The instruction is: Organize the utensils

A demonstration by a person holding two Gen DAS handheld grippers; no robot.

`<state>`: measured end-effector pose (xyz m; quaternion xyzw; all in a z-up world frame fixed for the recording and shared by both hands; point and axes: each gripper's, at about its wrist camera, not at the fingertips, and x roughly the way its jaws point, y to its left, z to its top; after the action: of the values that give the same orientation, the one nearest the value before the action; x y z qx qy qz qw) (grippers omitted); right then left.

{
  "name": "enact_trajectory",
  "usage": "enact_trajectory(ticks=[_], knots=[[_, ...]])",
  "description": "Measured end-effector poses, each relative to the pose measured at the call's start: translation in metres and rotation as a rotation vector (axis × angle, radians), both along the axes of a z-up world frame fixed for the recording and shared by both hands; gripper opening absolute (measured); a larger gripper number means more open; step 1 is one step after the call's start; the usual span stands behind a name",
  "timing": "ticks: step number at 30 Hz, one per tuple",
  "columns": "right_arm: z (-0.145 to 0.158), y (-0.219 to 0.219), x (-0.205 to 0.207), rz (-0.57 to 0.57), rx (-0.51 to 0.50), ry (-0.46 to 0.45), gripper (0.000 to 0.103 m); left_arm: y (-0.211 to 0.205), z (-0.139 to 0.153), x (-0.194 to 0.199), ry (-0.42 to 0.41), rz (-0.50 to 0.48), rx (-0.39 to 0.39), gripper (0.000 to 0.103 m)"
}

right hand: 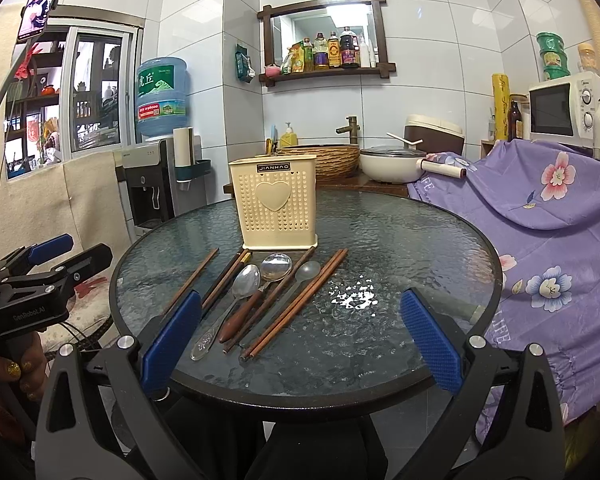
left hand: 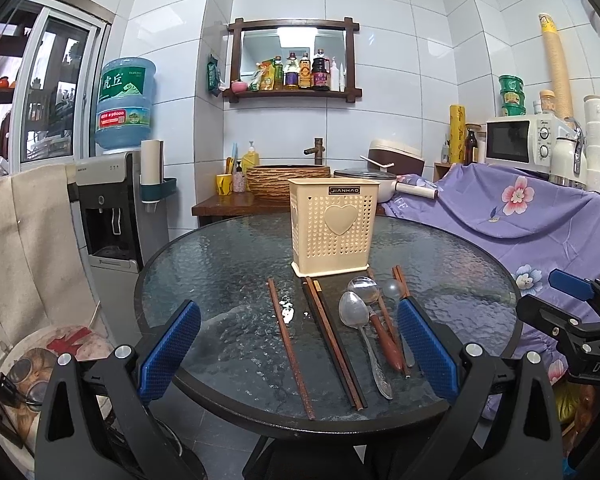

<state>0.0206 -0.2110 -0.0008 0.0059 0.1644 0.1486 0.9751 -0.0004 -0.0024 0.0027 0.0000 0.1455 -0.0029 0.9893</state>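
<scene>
A cream perforated utensil basket (left hand: 334, 226) (right hand: 276, 208) stands upright on the round glass table (left hand: 220, 264) (right hand: 400, 240). In front of it lie several brown chopsticks: a single one (left hand: 290, 344) (right hand: 192, 282), a pair (left hand: 334, 344) (right hand: 228, 280) and another pair (right hand: 300, 304). Among them lie a metal spoon (left hand: 356, 316) (right hand: 246, 280), a wooden-handled spoon (left hand: 364, 290) (right hand: 276, 266) and a clear plastic spoon (left hand: 392, 290) (right hand: 308, 270). My left gripper (left hand: 300, 344) (right hand: 72, 254) is open over the table's near edge, holding nothing. My right gripper (right hand: 302, 336) (left hand: 556, 298) is open too and empty.
A purple floral cloth (left hand: 520, 216) (right hand: 540, 216) covers furniture right of the table. A water dispenser (left hand: 108, 208) (right hand: 148, 184) stands at the left. Behind the table are a woven basin (left hand: 288, 180), a pot (right hand: 392, 164) and a microwave (left hand: 520, 142). A hand (right hand: 20, 372) holds the left gripper.
</scene>
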Motion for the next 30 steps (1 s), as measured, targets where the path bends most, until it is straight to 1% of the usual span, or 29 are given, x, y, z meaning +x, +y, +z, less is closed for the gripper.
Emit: enact_trajectory(ticks=[30], knots=[[-0.0008, 0.002, -0.0011, 0.002, 0.002, 0.002, 0.098, 0.0001, 0.0006, -0.001, -0.001, -0.001, 0.002, 0.097]])
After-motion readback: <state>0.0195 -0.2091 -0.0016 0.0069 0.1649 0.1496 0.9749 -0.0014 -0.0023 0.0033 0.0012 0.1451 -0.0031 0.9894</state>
